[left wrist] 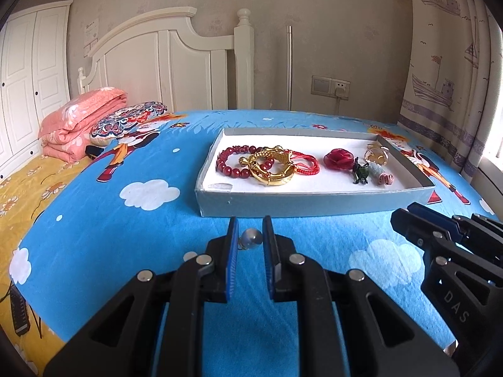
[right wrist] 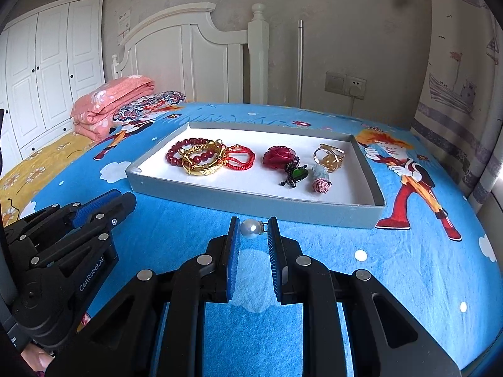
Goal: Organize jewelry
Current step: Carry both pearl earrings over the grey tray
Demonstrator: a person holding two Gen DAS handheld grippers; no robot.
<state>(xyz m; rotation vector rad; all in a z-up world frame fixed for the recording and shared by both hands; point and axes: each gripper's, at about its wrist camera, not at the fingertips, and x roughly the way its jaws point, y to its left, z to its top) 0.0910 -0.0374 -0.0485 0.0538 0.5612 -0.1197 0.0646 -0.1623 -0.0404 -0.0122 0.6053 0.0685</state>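
Note:
A grey tray (left wrist: 283, 205) with a white floor lies on the blue bedspread. It holds a red bead bracelet (left wrist: 232, 165), a gold bangle (left wrist: 273, 165), a red cord bracelet (left wrist: 306, 165), a red rose brooch (left wrist: 338, 158), a green pendant (left wrist: 361, 174) and gold rings (left wrist: 375, 155). A pearl earring (left wrist: 250, 238) lies on the spread between the fingertips of my left gripper (left wrist: 250, 231), which is open around it. In the right wrist view another pearl earring (right wrist: 251, 228) sits between the fingertips of my right gripper (right wrist: 253, 229), open, the pearl close to the left pad.
A folded pink quilt (left wrist: 78, 122) and a patterned pillow (left wrist: 125, 119) lie at the head of the bed by the white headboard (left wrist: 163, 62). A curtain (left wrist: 449, 78) hangs at the right. The two grippers sit side by side in front of the tray.

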